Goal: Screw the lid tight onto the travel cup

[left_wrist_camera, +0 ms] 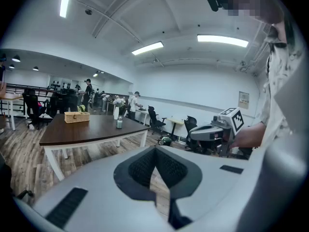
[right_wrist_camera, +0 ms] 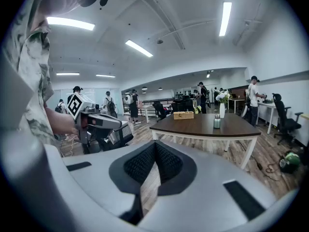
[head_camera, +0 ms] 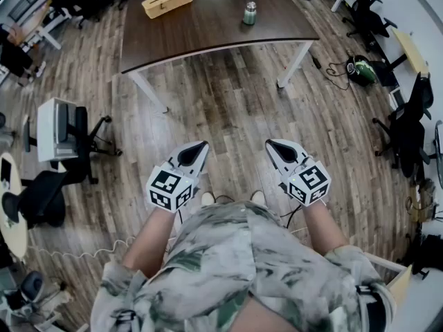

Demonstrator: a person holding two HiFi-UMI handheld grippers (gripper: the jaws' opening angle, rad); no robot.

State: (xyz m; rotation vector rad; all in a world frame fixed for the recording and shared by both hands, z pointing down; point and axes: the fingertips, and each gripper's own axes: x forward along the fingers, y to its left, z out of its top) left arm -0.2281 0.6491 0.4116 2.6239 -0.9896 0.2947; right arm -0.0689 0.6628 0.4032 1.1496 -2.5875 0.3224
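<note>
- Head view: travel cup (head_camera: 250,12) stands upright on the table (head_camera: 208,33), toward its far right corner and well ahead of me. My right gripper (head_camera: 271,144) is marginally nearer than my left gripper (head_camera: 202,145).
- Left gripper view: jaws pressed together, empty, nosed slightly down; travel cup ahead-left.
- Right gripper view: jaws likewise together, nothing between; travel cup ahead-right.

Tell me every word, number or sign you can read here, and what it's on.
No text reads clearly.
The wall sign: too small to read.
Cubes on the left gripper and right gripper: black-and-white square patterns, no letters.
The travel cup: no legible label.
</note>
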